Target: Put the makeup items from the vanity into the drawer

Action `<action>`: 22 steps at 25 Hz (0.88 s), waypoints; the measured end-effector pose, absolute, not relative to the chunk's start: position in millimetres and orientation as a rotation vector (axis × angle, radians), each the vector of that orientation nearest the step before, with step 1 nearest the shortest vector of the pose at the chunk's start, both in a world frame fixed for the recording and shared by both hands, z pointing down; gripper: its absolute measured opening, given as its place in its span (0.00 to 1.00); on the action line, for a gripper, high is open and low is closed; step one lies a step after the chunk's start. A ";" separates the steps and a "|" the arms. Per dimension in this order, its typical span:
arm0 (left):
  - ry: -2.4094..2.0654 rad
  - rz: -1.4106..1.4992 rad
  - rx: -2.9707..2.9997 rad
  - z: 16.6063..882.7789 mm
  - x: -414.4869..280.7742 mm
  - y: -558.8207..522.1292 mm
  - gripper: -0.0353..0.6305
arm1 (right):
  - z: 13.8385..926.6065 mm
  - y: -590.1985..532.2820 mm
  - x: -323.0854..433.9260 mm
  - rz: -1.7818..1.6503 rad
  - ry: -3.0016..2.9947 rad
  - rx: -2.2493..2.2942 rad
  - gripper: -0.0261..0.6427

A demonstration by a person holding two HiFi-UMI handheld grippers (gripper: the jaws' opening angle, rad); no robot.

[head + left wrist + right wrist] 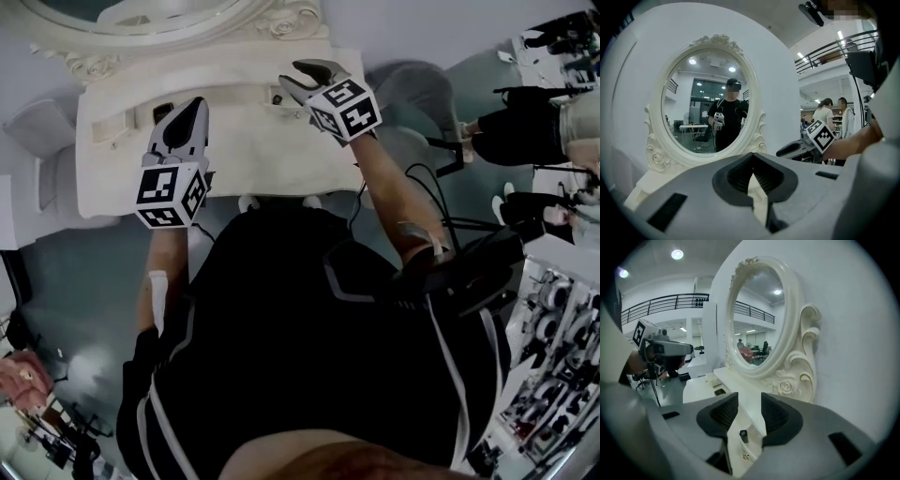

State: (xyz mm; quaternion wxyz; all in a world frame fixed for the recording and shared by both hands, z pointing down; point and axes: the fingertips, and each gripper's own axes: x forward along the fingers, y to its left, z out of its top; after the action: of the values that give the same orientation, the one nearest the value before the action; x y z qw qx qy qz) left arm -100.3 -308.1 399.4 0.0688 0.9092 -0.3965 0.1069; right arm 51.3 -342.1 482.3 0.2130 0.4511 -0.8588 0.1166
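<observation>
The white vanity (253, 141) stands below its oval mirror (710, 98). My right gripper (305, 80) hovers above the vanity's right part, open, with nothing between its pads (726, 411). Seen through its jaws, a small dark makeup item (744, 436) lies in what looks like the open drawer, behind a small knob (746, 456). Another flat dark item (719, 391) and a small pale box (712, 379) rest on the vanity top. My left gripper (192, 112) is raised over the left part, its jaws closed tip to tip and holding nothing (752, 157).
A grey chair (412, 89) stands right of the vanity. People (525, 131) stand at the far right, with stocked shelves (562, 328) below them. Cables hang along my right arm. The wall lies directly behind the mirror (757, 324).
</observation>
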 end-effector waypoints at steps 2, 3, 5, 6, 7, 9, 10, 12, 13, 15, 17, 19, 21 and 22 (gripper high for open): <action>-1.190 0.280 2.771 385.8 -91.5 -313.3 0.06 | 455.3 -340.0 62.3 0.291 -2.404 1.305 0.27; -1.191 0.260 2.780 380.0 -88.8 -315.9 0.06 | 442.9 -338.4 67.2 0.274 -2.410 1.329 0.27; -1.194 0.226 2.789 370.2 -85.0 -321.0 0.06 | 420.7 -333.9 76.4 0.246 -2.421 1.377 0.24; -1.193 0.206 2.792 365.8 -83.2 -323.0 0.06 | 410.3 -331.1 81.0 0.239 -2.428 1.400 0.23; -1.187 0.183 2.794 361.6 -81.6 -324.6 0.06 | 400.4 -328.0 85.8 0.235 -2.434 1.426 0.21; -1.167 0.136 2.796 353.7 -78.2 -327.5 0.06 | 381.4 -322.0 96.6 0.225 -2.436 1.484 0.21; -1.156 0.119 2.797 350.0 -75.9 -329.4 0.06 | 372.4 -319.3 102.5 0.214 -2.431 1.515 0.20; -1.136 0.099 2.798 344.2 -70.5 -331.9 0.06 | 357.1 -313.2 113.6 0.192 -2.419 1.566 0.18; -1.128 0.094 2.799 341.8 -68.0 -332.4 0.06 | 350.8 -310.0 118.0 0.184 -2.417 1.585 0.17; -1.115 0.086 2.805 337.0 -62.8 -333.0 0.06 | 339.4 -304.6 126.0 0.173 -2.416 1.618 0.15; -1.097 0.081 2.813 332.9 -57.5 -333.6 0.06 | 327.8 -300.1 133.9 0.160 -2.414 1.660 0.11; -1.082 0.077 2.818 329.2 -53.5 -333.8 0.06 | 316.3 -295.6 141.1 0.150 -2.413 1.710 0.09; -1.073 0.065 2.821 325.0 -49.8 -334.9 0.06 | 306.3 -291.2 147.8 0.133 -2.401 1.752 0.07; -1.068 0.057 2.822 322.9 -48.0 -335.5 0.06 | 302.4 -289.0 151.1 0.121 -2.390 1.768 0.06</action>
State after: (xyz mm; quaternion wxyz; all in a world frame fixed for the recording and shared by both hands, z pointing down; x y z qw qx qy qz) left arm -48.0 -335.5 322.9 0.0615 0.9333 -0.3533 0.0188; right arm 151.1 -289.0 302.4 0.0829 0.5921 -0.8006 0.0407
